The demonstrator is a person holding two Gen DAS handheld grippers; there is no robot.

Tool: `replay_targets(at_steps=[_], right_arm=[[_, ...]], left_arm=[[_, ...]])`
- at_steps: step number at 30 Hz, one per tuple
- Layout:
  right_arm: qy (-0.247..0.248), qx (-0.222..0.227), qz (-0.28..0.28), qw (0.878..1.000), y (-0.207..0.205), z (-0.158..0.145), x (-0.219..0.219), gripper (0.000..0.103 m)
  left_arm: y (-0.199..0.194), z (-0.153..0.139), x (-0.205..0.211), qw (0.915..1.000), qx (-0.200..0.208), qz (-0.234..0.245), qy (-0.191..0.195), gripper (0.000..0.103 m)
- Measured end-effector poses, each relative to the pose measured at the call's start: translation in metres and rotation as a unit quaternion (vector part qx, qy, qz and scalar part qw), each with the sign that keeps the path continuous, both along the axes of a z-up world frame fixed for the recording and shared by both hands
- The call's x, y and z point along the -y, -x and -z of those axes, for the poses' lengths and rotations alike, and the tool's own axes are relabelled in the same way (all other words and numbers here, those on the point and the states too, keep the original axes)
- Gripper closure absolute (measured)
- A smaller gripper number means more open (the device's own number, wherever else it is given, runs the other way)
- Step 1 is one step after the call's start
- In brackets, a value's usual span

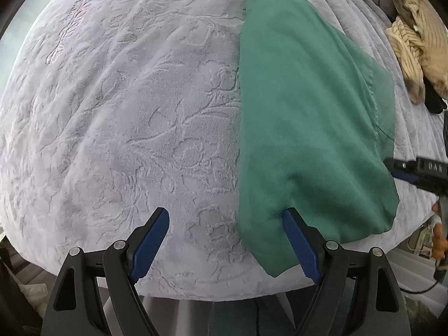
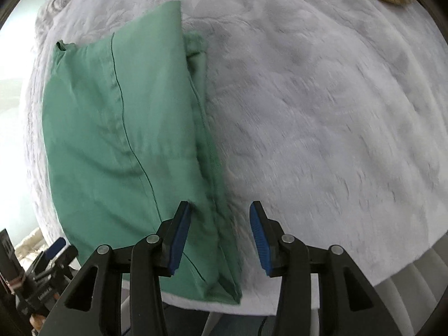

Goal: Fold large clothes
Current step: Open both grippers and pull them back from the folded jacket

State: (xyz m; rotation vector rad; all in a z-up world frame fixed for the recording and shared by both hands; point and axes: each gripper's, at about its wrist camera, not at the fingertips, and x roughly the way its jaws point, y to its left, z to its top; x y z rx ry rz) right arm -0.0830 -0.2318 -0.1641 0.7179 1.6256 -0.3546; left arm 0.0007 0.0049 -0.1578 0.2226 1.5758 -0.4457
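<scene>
Blue-padded black fingers of the left gripper (image 1: 226,240) fill the bottom of the left wrist view, spread wide and holding nothing. Its right-hand finger (image 1: 299,247) sits over the near corner of the long green folded cotton garment (image 1: 310,128), while the other finger hangs over the pale lilac embossed plush bedspread (image 1: 126,117). Whether that pad touches the cloth cannot be told.

In this view the garment runs as a long band from the lower right of the frame up to the top centre, its long axis pointing away from the camera. It lies flat on the bedspread, already doubled over on itself lengthwise. A crumpled beige knitted garment (image 1: 411,44) lies well apart at the upper right.

The right gripper (image 2: 221,236) is released too, jaws parted and empty. In its view the same green garment (image 2: 120,140) fills the left half of the frame, and its layered right edge passes between the two fingers at the near end. The left-hand finger (image 2: 179,238) is above the cloth, the right-hand one above bare bedspread.

Both grippers stand at the garment's near short end, one at each corner, pointing forward and down along its length. The right one looks better lined up on an edge. A crosswise fold likely comes next: pinching both near corners and carrying them toward the far end. The stacked layers at the right edge may slip apart if only the top one is caught.
</scene>
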Motion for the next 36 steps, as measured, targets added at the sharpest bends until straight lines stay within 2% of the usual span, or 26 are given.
replay_targets(at_steps=[11,24,29,30,31,32,33,36], right_arm=[[0.011,0.003,0.008,1.000,0.047,-0.025,-0.009,0.052],[0.025,0.011,-0.009,1.000,0.055,-0.053,-0.031,0.049],[0.026,0.010,-0.009,1.000,0.062,-0.054,-0.039,0.049],[0.025,0.010,-0.010,1.000,0.055,-0.047,-0.024,0.049],[0.027,0.010,-0.009,1.000,0.054,-0.043,-0.035,0.049],[0.028,0.011,-0.010,0.999,0.056,-0.045,-0.035,0.049],[0.029,0.012,-0.011,0.999,0.054,-0.043,-0.031,0.049],[0.033,0.014,-0.013,0.999,0.055,-0.046,-0.037,0.049]], left_arm=[[-0.003,0.000,0.009,0.9999,0.002,0.012,-0.004,0.019],[0.002,-0.009,0.015,0.9997,0.015,0.021,-0.004,0.019],[0.006,-0.011,0.017,0.9996,0.017,0.024,-0.001,0.018],[0.006,-0.012,0.018,0.9996,0.017,0.024,0.000,0.018],[0.006,-0.012,0.018,0.9995,0.018,0.025,0.001,0.017],[0.006,-0.013,0.019,0.9995,0.019,0.026,0.000,0.011],[0.006,-0.013,0.019,0.9994,0.022,0.026,-0.003,0.000],[0.006,-0.013,0.021,0.9992,0.030,0.027,-0.002,0.000]])
